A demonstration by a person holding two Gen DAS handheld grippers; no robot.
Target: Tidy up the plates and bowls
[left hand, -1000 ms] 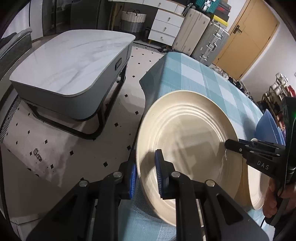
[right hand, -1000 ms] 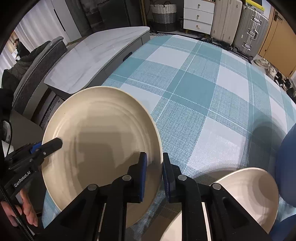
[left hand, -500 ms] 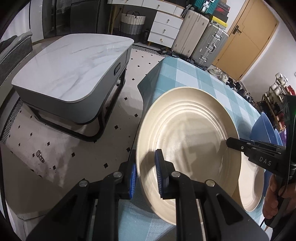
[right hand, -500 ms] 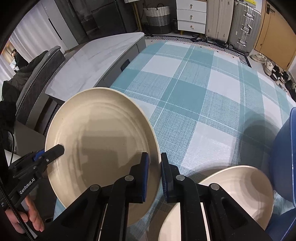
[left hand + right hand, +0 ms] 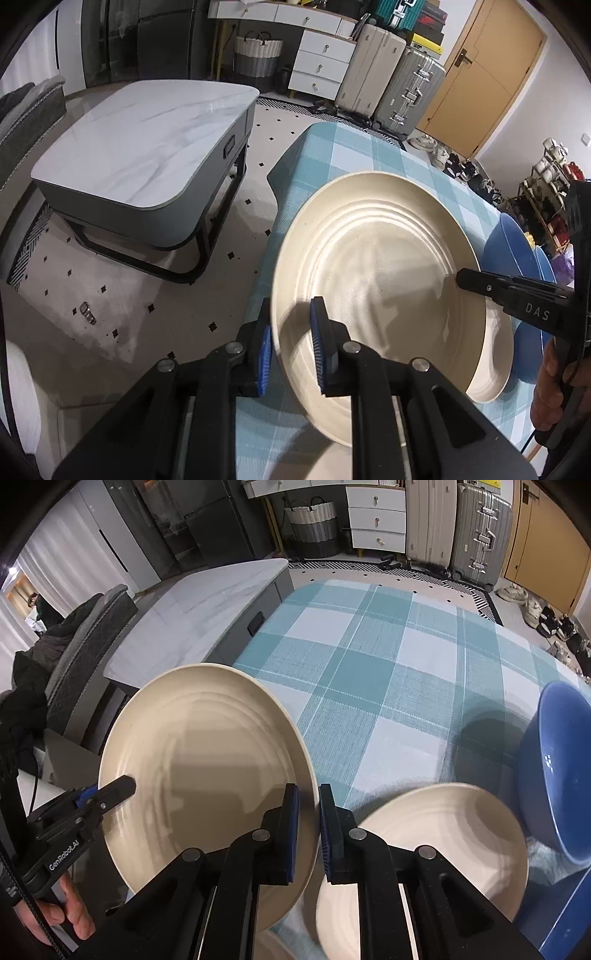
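A large cream plate (image 5: 376, 266) is held up, tilted, over the teal checked tablecloth (image 5: 369, 672). My left gripper (image 5: 291, 350) is shut on its near rim. My right gripper (image 5: 308, 823) is shut on the opposite rim of the same plate (image 5: 199, 760); it shows from the side in the left wrist view (image 5: 465, 278). A second cream plate (image 5: 436, 849) lies on the cloth below and to the right. A blue bowl (image 5: 557, 771) stands tilted at the right, with another blue dish (image 5: 569, 915) under it.
A grey marble-topped coffee table (image 5: 147, 140) stands left of the table. Suitcases (image 5: 399, 81), a white drawer unit (image 5: 321, 66) and a wicker basket (image 5: 258, 55) line the far wall. A grey chair (image 5: 85, 642) stands at the left.
Both grippers have lifted the large plate higher and toward the second cream plate and blue bowl. The grips have not changed.
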